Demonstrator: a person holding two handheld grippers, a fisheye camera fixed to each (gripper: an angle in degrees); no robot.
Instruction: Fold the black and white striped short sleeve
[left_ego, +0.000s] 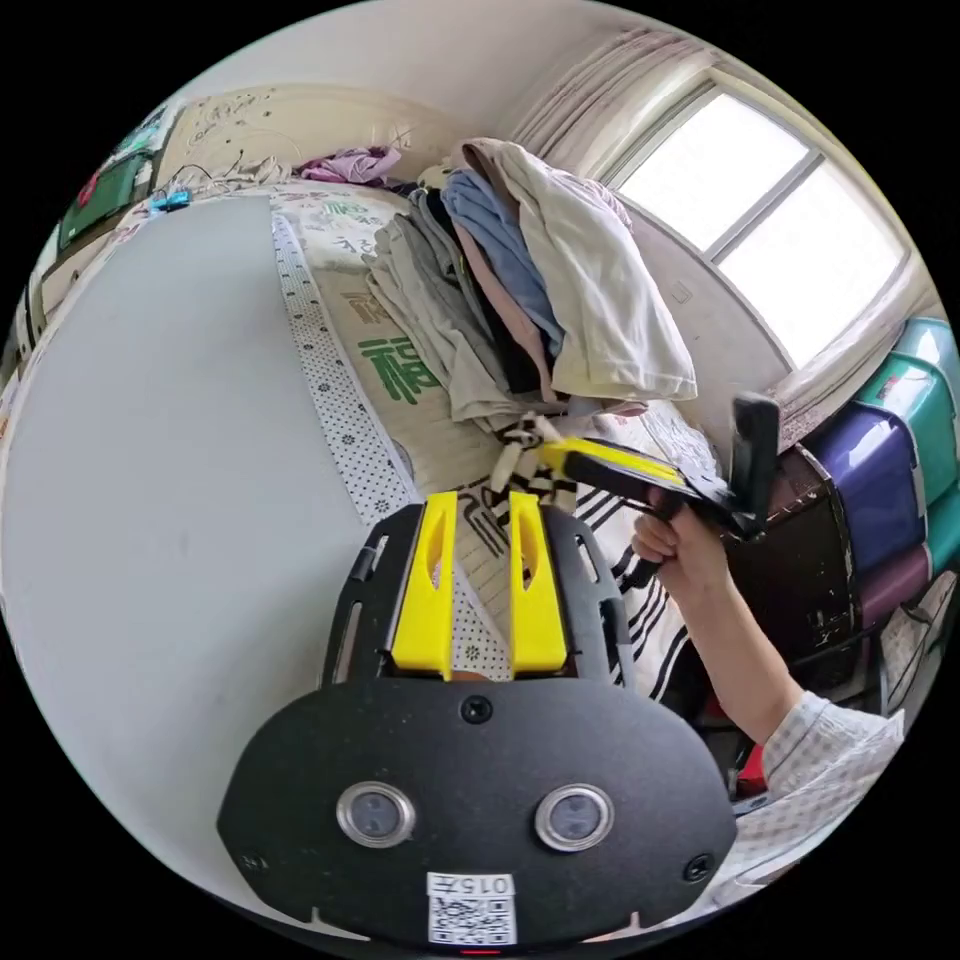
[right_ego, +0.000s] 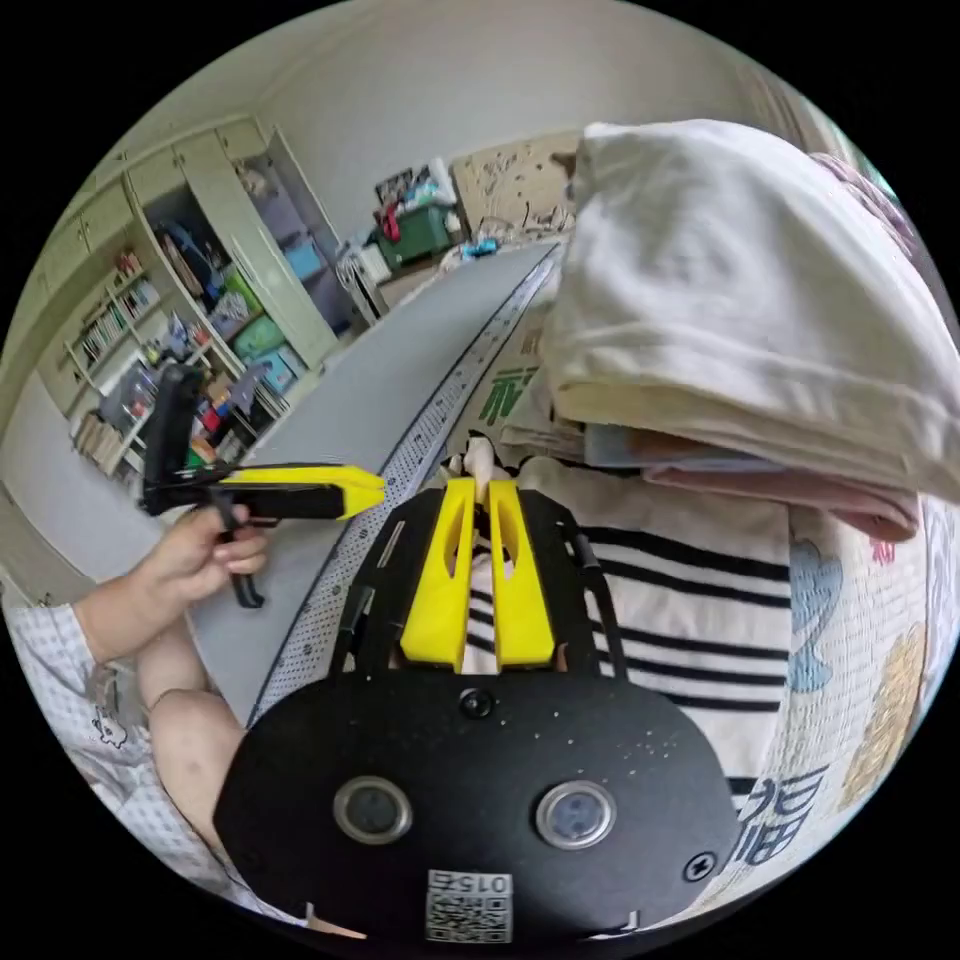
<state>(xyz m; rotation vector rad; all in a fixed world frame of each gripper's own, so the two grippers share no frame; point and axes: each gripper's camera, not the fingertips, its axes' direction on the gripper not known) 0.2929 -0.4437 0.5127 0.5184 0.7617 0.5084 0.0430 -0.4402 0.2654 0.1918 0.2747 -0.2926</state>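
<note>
left gripper view: grey mat (left_ego: 170, 480) (bed surface), left tool (left_ego: 480, 510) spread, right tool (right_ego: 478, 495) pinching striped shirt (right_ego: 690, 610).

The striped short sleeve (right_ego: 690, 610) is white with thin black stripes, and it lies on a cream mat (left_ego: 380, 330) printed with green characters and edged by a white strip dotted black (left_ego: 335, 390). Both grippers, left (left_ego: 478, 505) and right (right_ego: 472, 492), have yellow jaws on black bodies. The far clothes pile (left_ego: 540, 290) shows cream, blue, pink and grey layers, beside a plain grey surface (left_ego: 170, 420).
</note>
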